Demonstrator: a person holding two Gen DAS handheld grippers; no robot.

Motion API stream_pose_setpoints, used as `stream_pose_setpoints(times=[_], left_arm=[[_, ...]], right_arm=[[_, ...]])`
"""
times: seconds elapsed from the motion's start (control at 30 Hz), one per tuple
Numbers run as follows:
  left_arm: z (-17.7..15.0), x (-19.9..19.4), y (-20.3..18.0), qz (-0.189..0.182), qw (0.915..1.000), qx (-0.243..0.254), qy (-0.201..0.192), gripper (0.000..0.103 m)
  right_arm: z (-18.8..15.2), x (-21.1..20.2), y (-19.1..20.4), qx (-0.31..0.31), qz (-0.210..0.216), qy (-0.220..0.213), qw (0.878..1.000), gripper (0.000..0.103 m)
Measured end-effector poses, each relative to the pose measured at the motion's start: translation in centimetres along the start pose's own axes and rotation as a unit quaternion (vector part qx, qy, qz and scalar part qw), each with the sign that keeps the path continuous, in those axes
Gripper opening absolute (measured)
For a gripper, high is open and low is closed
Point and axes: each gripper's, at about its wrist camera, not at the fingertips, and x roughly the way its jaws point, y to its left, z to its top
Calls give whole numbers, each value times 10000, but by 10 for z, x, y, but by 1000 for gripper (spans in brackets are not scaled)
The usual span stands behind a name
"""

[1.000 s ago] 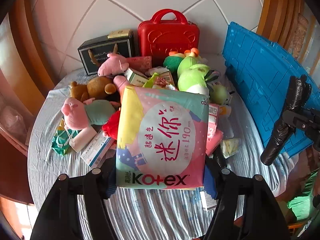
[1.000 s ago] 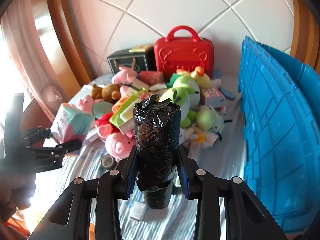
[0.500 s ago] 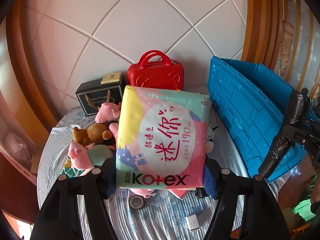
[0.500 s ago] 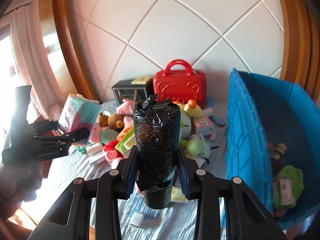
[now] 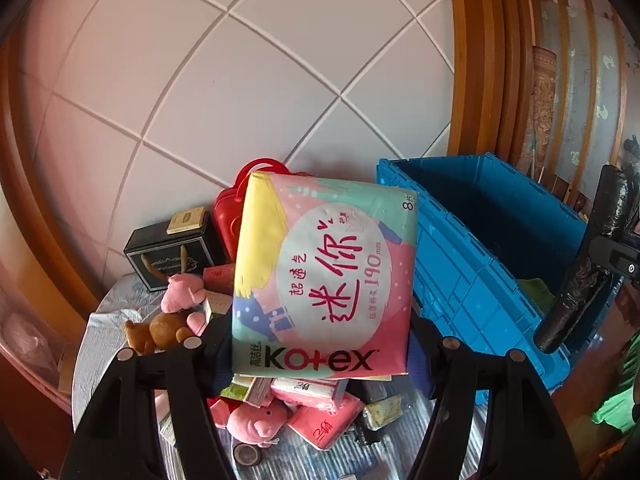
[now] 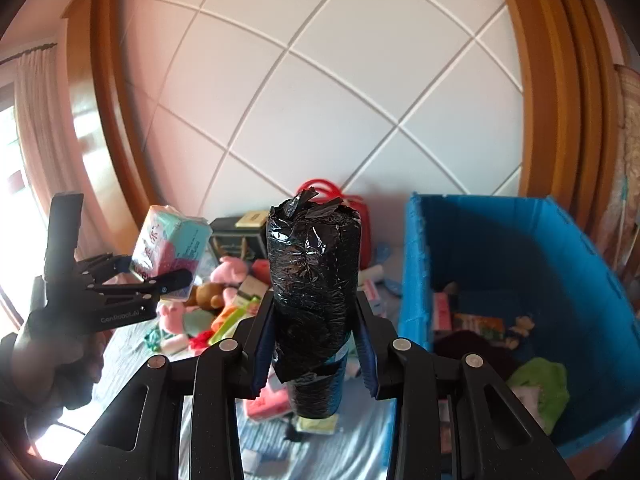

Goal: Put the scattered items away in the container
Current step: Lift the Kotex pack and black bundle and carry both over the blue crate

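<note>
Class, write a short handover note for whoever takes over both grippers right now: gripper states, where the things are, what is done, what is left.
Left gripper: shut on the Kotex pad pack, held in the air.
Right gripper: shut on the black bag roll, also in the air.
Blue crate: to the right, already holds several items.
Left to do: drop both in, then clear the plush toys, packets and boxes on the table.

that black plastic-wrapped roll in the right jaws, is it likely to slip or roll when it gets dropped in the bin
The black roll is wrapped in crinkled, glossy film, so it may be somewhat slippery, though the right gripper holds it upright without visible sag. It looks firm and cylindrical, so it would probably roll if it lands on its side. The clutter already in the blue bin should likely stop it.
</note>
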Motion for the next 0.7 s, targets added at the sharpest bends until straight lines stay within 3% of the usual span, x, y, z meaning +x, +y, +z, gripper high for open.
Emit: stream_pose_setpoints(times=[0.37,0.7], left_arm=[[47,20,-94,-593,9968,494,-197,67],[79,39,-178,-1108,9883,1017,-240,67]], right_arm=[[10,-37,-86,429,-631,-246,9968,35],[4,-56,-155,826,-1164,-255,9894,35]])
